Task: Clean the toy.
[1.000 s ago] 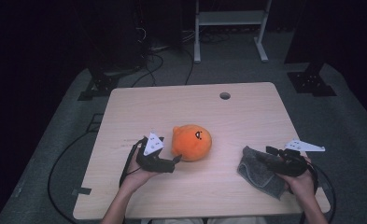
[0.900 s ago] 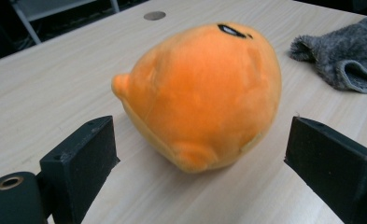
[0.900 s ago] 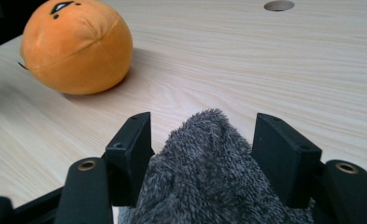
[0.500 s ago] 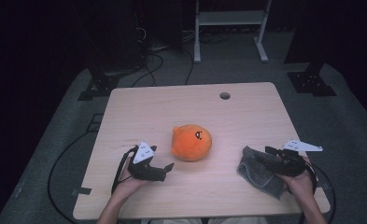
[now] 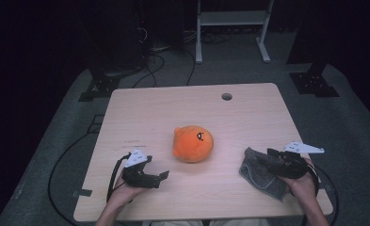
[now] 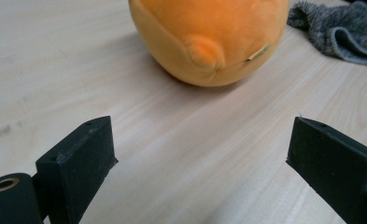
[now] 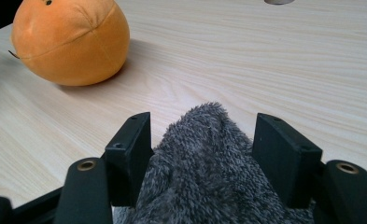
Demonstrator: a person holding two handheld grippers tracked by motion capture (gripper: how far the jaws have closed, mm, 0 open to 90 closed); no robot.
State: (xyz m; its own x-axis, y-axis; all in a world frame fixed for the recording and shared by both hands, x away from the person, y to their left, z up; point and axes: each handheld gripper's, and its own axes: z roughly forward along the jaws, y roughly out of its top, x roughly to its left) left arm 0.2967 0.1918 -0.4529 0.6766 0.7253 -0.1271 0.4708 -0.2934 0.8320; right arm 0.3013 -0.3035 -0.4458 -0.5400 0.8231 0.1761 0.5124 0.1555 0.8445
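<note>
The grey fuzzy cloth [image 5: 260,173] lies bunched at the lower right of the high view, on the wooden table [image 5: 164,110], and the right gripper [image 7: 203,140] has it between its wide-set jaws, pile bulging up through the gap, likely gathered there for a lift. Whether the pads truly bite, I cannot tell. Centre frame sits the orange plush ball [image 5: 193,143], apart from the cloth. Lower left, the left gripper [image 6: 202,161] gapes empty, aimed low at the plush.
</note>
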